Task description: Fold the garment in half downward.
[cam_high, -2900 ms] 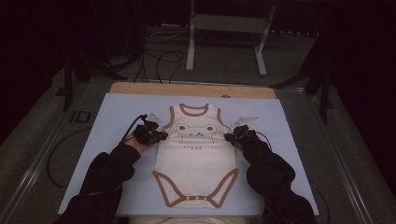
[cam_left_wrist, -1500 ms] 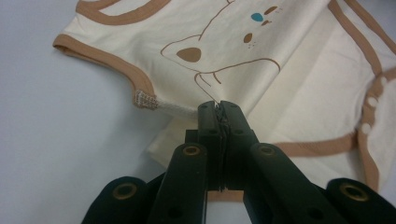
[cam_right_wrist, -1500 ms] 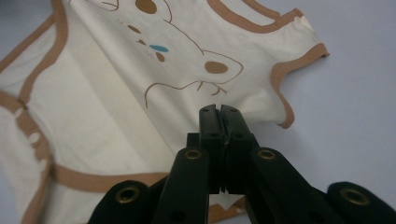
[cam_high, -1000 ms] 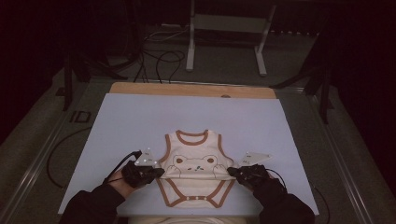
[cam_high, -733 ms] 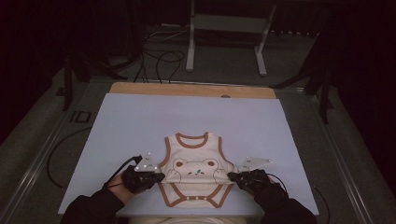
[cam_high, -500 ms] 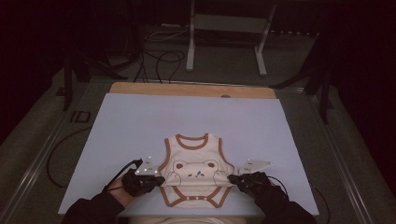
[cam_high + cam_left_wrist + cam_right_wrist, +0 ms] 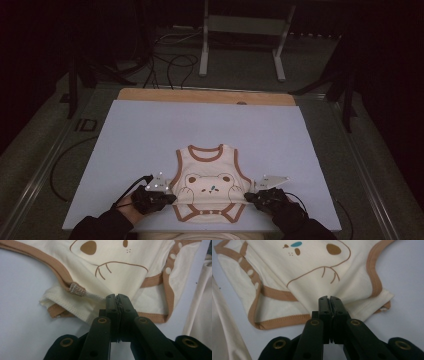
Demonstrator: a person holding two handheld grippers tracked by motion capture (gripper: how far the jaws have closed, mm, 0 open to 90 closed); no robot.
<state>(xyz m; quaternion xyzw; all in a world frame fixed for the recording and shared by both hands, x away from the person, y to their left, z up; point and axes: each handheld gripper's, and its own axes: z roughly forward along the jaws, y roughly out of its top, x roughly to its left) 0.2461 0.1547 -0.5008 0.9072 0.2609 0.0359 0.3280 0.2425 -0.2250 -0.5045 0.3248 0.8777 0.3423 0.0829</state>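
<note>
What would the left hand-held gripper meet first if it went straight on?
The left hand-held gripper is shut on the bodysuit edge; straight on, it likely meets more of that folded cloth, toward the bear print.

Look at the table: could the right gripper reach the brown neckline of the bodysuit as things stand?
Probably yes. The neckline lies on open mat beyond the right gripper. But its fingers are pinched on the bodysuit edge, so it must let go first.
</note>
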